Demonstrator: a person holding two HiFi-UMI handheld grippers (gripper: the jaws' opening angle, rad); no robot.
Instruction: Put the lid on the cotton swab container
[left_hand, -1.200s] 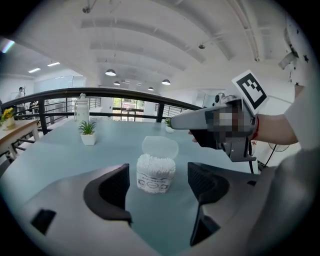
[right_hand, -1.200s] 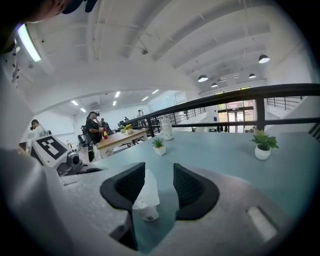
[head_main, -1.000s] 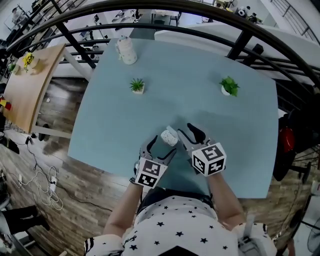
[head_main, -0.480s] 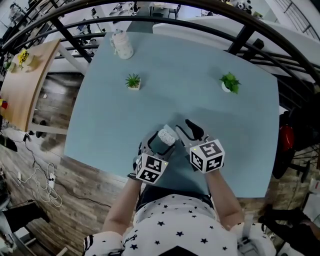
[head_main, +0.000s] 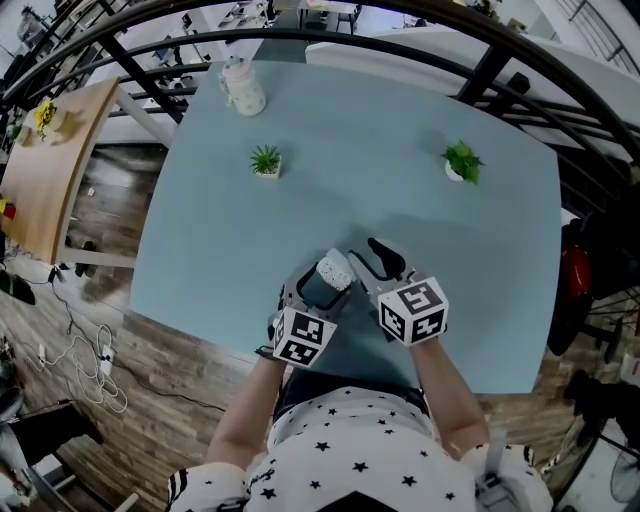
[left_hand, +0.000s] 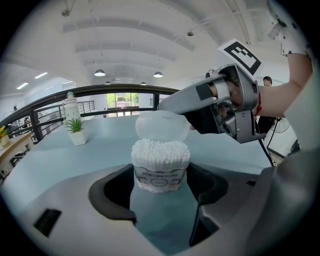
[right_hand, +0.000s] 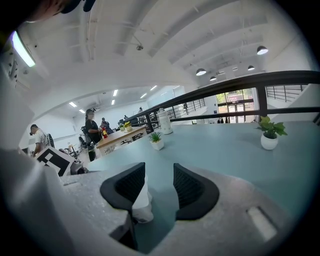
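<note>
Bare table (head_main: 370, 130) lies wide between the left plant (head_main: 267, 162), right plant (head_main: 460, 163) and bottle (head_main: 243, 88).

Table (head_main: 400, 210) pale blue-green, cotton swab container (left_hand: 160, 172) clear with white swabs and dark-print label, lid (left_hand: 162, 125) translucent white, left gripper (left_hand: 160, 189) and right gripper (right_hand: 159, 190) grey with black pads (left_hand: 114, 192), marker cubes (head_main: 413, 312) black-and-white squares, shirt (head_main: 350, 450) white with black stars, 2 potted plants (head_main: 266, 165) (head_main: 460, 163) green in white pots.
</note>
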